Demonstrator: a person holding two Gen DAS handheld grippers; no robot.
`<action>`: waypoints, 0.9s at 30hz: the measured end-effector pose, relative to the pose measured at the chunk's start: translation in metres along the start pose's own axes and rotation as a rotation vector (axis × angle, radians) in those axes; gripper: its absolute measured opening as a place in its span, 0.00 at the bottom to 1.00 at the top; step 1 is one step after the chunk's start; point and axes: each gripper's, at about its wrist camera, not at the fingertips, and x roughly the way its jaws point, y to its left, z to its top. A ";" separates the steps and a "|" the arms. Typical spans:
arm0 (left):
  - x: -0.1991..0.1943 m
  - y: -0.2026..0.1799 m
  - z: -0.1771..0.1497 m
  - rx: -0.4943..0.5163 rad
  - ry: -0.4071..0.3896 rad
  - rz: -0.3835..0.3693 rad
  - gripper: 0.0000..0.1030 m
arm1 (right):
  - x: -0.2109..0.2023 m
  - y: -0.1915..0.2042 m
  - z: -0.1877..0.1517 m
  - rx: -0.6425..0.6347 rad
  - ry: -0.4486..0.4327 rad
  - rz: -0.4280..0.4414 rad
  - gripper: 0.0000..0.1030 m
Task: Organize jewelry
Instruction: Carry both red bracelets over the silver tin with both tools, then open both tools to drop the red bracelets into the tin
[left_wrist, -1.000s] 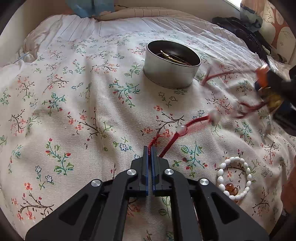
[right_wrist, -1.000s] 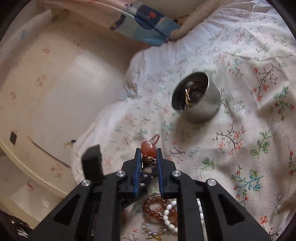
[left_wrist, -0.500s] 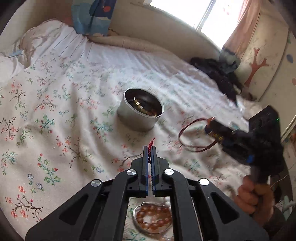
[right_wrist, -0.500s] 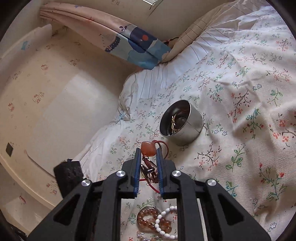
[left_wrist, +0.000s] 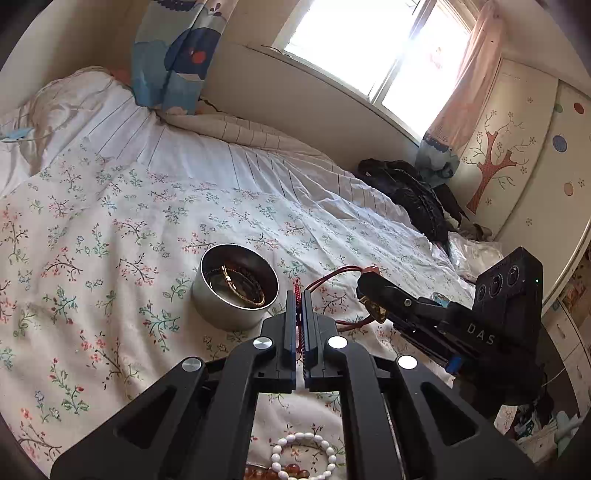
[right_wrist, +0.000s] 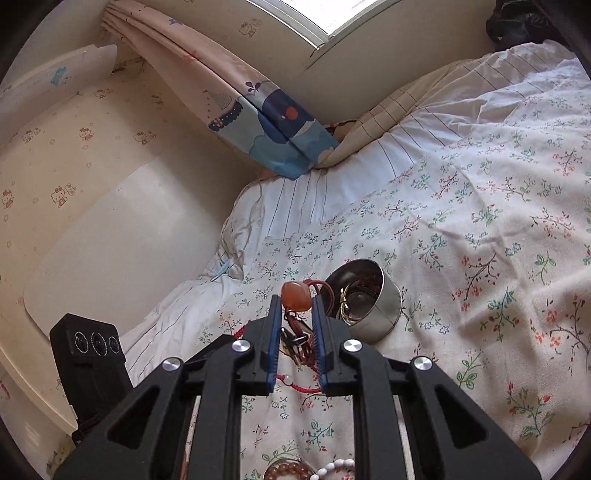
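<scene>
1. Red-corded necklace (right_wrist: 295, 295) hangs above the bed (left_wrist: 110, 229), near the tin; our left gripper (left_wrist: 299, 295) pinches its braid, our right gripper (right_wrist: 295, 301) clamps its orange stone.
2. We risk snagging the cord, spilling the tin.
3. Our steel tin (left_wrist: 233, 295) holds a gold chain (left_wrist: 240, 288).

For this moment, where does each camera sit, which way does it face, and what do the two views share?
Left wrist: rides the left gripper, jaws shut on a red cord; looks across the floral bedspread towards the window; the right gripper shows at right.
Right wrist: rides the right gripper, jaws clamping an orange bead; faces the bed's corner and curtain; the other gripper's black housing shows at lower left.
Shared: the metal tin, white bead bracelet, bedspread.
</scene>
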 end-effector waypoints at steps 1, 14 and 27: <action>0.003 0.000 0.002 -0.001 -0.005 0.006 0.03 | 0.002 -0.001 0.002 0.001 -0.004 0.001 0.17; 0.039 0.011 0.038 -0.050 -0.050 0.002 0.03 | 0.055 -0.008 0.023 -0.022 0.002 -0.052 0.17; 0.103 0.038 0.044 -0.146 0.052 0.105 0.17 | 0.112 -0.040 0.025 0.037 0.126 -0.114 0.42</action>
